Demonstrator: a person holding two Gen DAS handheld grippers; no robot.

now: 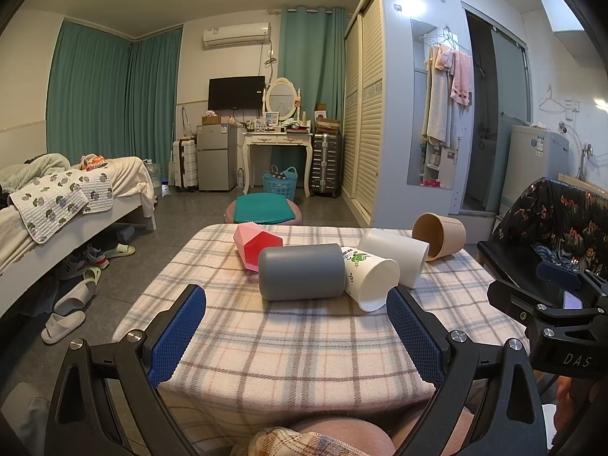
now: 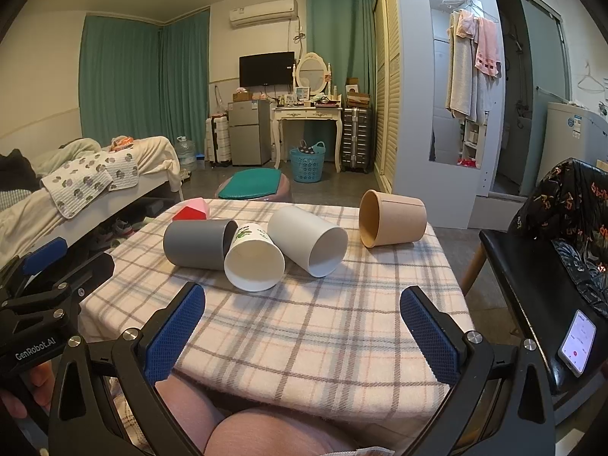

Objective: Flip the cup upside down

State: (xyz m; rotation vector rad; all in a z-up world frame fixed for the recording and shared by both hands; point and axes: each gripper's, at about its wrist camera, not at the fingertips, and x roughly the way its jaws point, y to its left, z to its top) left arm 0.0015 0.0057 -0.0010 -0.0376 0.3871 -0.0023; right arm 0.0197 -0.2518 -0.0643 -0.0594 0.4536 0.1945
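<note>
Several cups lie on their sides on the plaid-covered table (image 1: 266,349) (image 2: 342,326): a pink faceted cup (image 1: 252,245) (image 2: 193,209), a grey cup (image 1: 302,271) (image 2: 197,245), a white paper cup with a green print (image 1: 370,279) (image 2: 254,262), a plain white cup (image 1: 395,252) (image 2: 307,239) and a brown paper cup (image 1: 439,235) (image 2: 393,218). My left gripper (image 1: 296,315) is open and empty, near the table's front edge, short of the grey cup. My right gripper (image 2: 302,311) is open and empty, short of the white cups.
A black chair (image 2: 539,285) with a phone (image 2: 577,342) on it stands right of the table. A round stool with a green mat (image 2: 252,186) sits beyond the table. A bed (image 1: 57,205) is at the left, with slippers (image 1: 62,325) on the floor beside it.
</note>
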